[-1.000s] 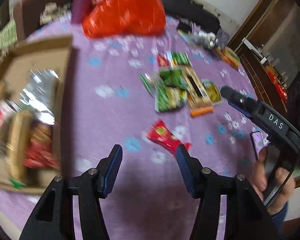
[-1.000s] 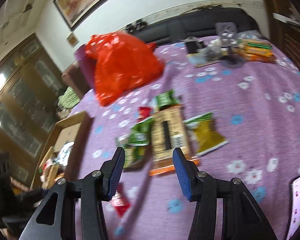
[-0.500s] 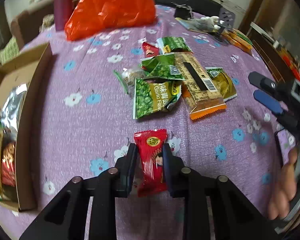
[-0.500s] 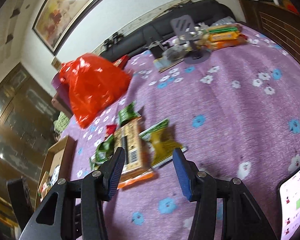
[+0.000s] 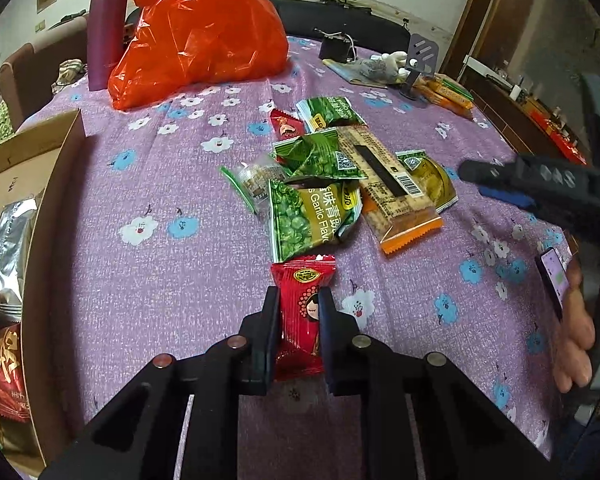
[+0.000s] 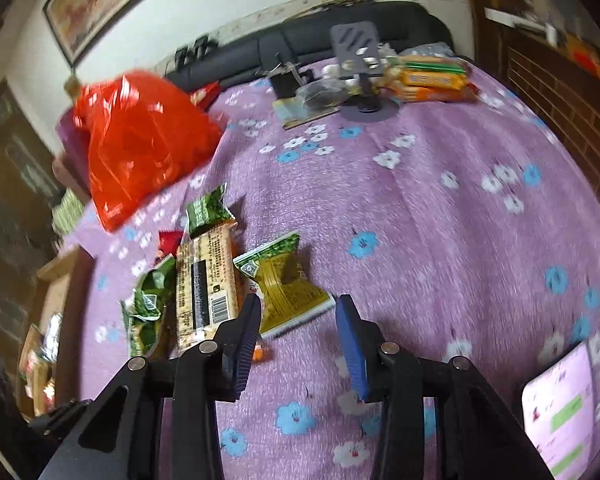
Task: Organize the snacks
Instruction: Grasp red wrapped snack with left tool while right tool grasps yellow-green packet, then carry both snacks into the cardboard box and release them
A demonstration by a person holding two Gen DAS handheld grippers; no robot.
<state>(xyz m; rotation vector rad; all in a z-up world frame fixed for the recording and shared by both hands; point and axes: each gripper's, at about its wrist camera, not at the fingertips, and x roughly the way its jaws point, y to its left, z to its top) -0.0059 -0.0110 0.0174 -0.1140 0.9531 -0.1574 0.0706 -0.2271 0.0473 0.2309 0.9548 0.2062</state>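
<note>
Two grippers are seen over a purple flowered tablecloth (image 5: 148,280). The left gripper (image 5: 299,296) is clamped on a red snack packet (image 5: 300,320), whose sides are pressed by both pads while its top end sticks out toward 12 o'clock; the packet lies on or just above the cloth. A heap of snacks is spread just beyond it at 12 to 1 o'clock: a green garlic-pea bag (image 5: 312,216), a second crumpled green bag (image 5: 320,156), a long tan biscuit pack with an orange end (image 5: 388,184), a yellow-green packet (image 5: 432,176) and a small clear sachet (image 5: 256,180). A cardboard box (image 5: 52,184) holding silver and red packets is seen at 9 o'clock, at the cloth's edge. An orange-red plastic bag (image 5: 200,32) and a purple flask (image 5: 106,28) stand at 11 o'clock, well apart from the heap.

The right gripper (image 6: 298,308) is seen with its jaws closing; the corner of the yellow-green packet (image 6: 288,288) lies between the fingers, and no pad is pressed on it. The tan biscuit pack (image 6: 204,284) lies just beside its left finger at 10 o'clock. A phone (image 6: 560,412) with a lit screen rests at 4 o'clock. In the left wrist view, the right gripper (image 5: 496,184) appears at 3 o'clock, held by a hand (image 5: 580,332).
</note>
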